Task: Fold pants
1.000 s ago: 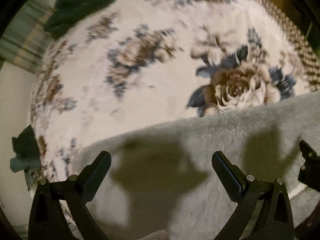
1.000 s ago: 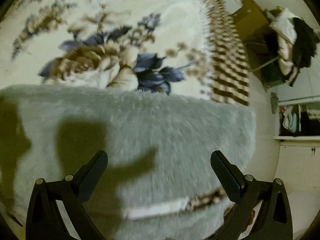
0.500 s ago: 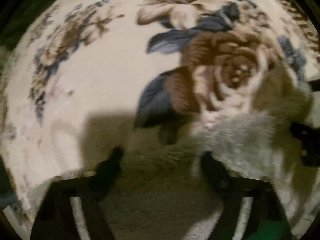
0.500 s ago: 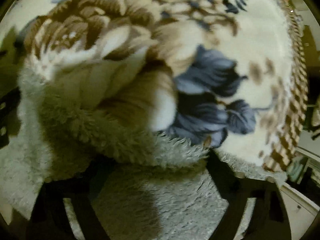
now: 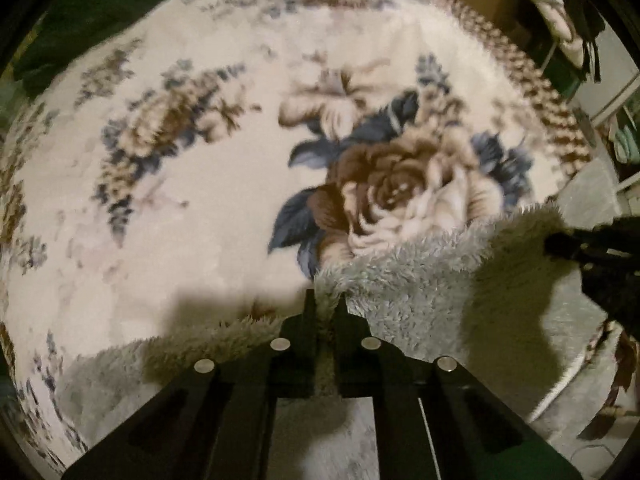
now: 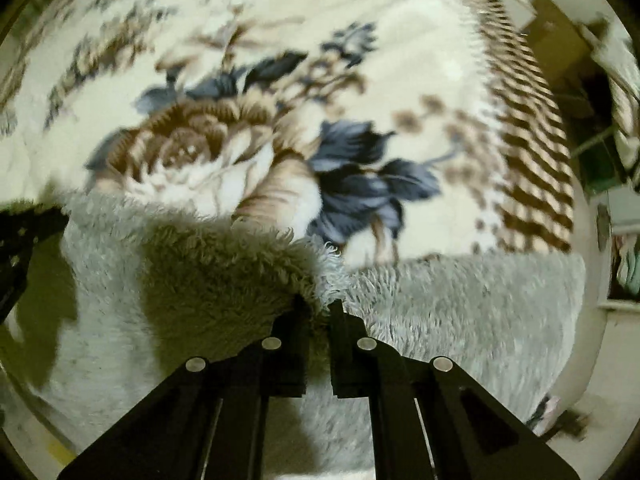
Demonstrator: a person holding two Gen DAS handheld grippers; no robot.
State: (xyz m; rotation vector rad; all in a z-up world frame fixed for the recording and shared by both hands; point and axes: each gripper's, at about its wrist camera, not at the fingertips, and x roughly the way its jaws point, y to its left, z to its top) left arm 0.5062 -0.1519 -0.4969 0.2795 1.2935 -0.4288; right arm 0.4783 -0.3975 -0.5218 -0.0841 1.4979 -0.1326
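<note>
The pants are pale grey and fluffy and lie on a floral blanket. My left gripper is shut on the left corner of their far edge and holds it raised. My right gripper is shut on the same edge further right, with a lifted flap in shadow to its left. More grey pants fabric lies flat to its right. The right gripper also shows at the right edge of the left wrist view, and the left gripper at the left edge of the right wrist view.
The cream blanket has a brown rose, blue leaves and a brown checked border. Beyond the bed's right edge are a cardboard box, hanging clothes and white shelving.
Both grippers were open above the flat pants a second ago. They dropped to the far edge, shut on it, and now hold it lifted off the blanket.
</note>
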